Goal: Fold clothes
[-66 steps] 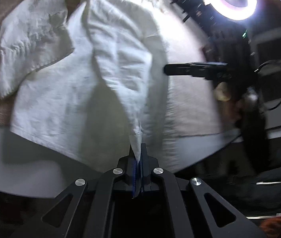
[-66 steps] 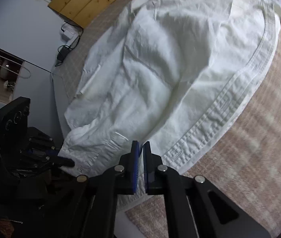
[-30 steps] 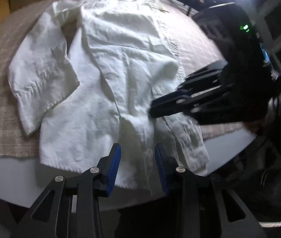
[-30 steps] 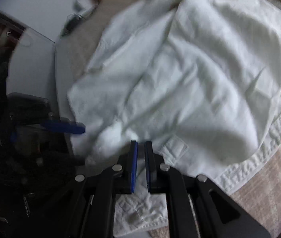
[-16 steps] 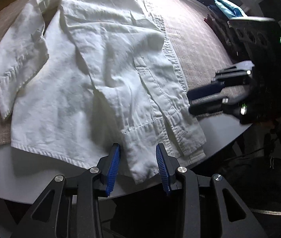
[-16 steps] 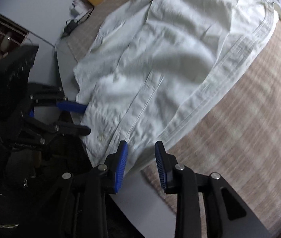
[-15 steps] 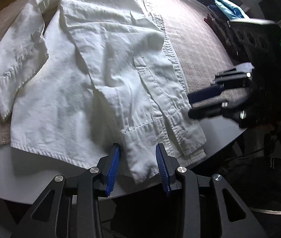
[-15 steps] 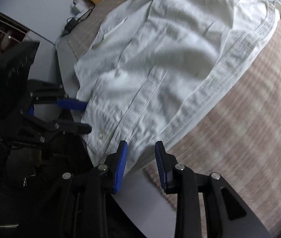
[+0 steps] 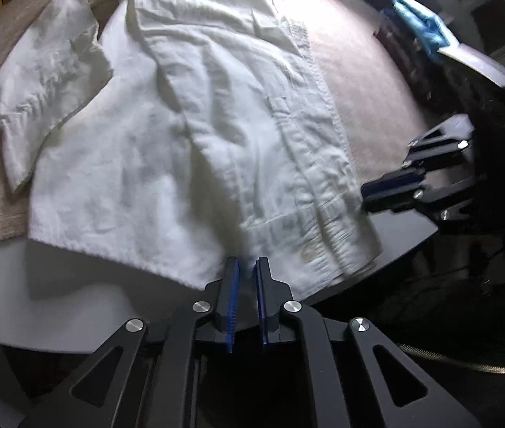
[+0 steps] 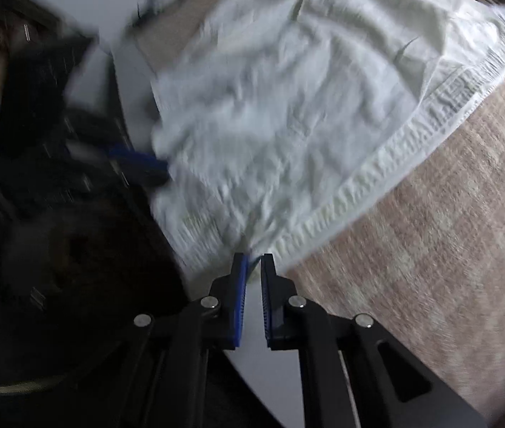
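Now white shirt (image 9: 188,135) hem between both closing tongs, left (image 9: 246,274) and right (image 10: 254,271).

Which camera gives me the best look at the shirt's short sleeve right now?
The left wrist view: the short sleeve lies in full at upper left, beside the shirt body. The right wrist view is blurred and shows only the shirt's body and hem; no sleeve can be made out.
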A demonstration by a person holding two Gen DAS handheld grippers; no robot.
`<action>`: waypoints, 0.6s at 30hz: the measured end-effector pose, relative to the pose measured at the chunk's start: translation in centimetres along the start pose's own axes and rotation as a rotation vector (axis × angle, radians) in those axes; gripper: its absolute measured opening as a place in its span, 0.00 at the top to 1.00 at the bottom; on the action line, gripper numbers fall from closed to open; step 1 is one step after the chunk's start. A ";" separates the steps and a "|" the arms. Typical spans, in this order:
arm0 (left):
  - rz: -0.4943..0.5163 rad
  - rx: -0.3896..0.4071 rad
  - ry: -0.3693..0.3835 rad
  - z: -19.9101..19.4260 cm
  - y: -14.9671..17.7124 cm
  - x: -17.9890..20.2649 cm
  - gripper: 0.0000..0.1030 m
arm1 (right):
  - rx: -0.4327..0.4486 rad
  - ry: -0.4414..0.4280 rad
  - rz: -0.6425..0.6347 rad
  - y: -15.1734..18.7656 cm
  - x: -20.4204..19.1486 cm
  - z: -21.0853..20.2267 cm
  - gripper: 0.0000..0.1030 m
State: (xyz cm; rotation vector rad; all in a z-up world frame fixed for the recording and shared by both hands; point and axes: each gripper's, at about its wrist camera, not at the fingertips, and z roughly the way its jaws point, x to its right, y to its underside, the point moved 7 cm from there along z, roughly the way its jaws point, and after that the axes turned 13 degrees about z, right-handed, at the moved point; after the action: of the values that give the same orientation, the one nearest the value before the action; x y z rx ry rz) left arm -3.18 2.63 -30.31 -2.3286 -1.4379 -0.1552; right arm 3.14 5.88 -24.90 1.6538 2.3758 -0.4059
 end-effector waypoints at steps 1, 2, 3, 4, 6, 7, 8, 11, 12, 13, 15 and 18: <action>0.006 0.011 -0.013 -0.6 0.0 -0.2 0.84 | -0.015 0.031 -0.005 0.1 0.0 0.0 0.90; 0.009 0.040 -0.034 -1.7 -0.1 -0.6 0.81 | -0.014 0.013 0.011 0.0 -0.1 -0.7 0.89; 0.020 0.068 -0.075 -2.9 -0.3 -1.2 0.73 | 0.004 -0.024 0.023 -0.3 -0.3 -1.7 0.89; 0.032 0.095 -0.119 -4.1 -0.6 -1.9 0.65 | 0.032 -0.049 0.029 -0.8 -0.5 -2.8 0.89; 0.061 0.131 -0.231 -6.0 -1.1 -3.9 0.57 | 0.086 -0.095 0.043 -2.0 -1.0 -5.1 0.85; 0.072 0.139 -0.261 -6.6 -1.6 -4.7 0.54 | 0.106 -0.115 0.051 -2.7 -1.1 -6.1 0.82; 0.087 0.146 -0.285 -6.8 -2.2 -5.4 0.54 | 0.122 -0.136 0.060 -3.4 -1.3 -6.8 0.72; 0.147 0.141 -0.346 -5.9 -4.4 -6.7 0.49 | 0.176 -0.169 0.090 -6.4 -1.9 -8.5 0.62; 0.173 0.131 -0.360 -5.2 -5.2 -7.0 0.49 | 0.192 -0.161 0.099 -7.4 -2.0 -8.9 0.62; 0.202 0.116 -0.366 -4.3 -6.0 -7.0 0.49 | 0.206 -0.148 0.105 -8.1 -1.9 -9.3 0.62; 0.256 0.074 -0.370 -2.2 -6.8 -7.0 0.49 | 0.232 -0.124 0.122 -9.8 -1.9 -9.9 0.62; 0.300 0.033 -0.356 -1.0 -7.0 -7.8 0.51 | 0.257 -0.085 0.147 -12.3 -1.6 -10.6 0.62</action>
State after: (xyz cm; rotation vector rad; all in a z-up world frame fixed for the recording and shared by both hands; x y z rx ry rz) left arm -12.86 -1.51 -29.76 -2.6027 -1.2013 0.3805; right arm -8.11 4.03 -13.22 1.8633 2.1976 -0.7651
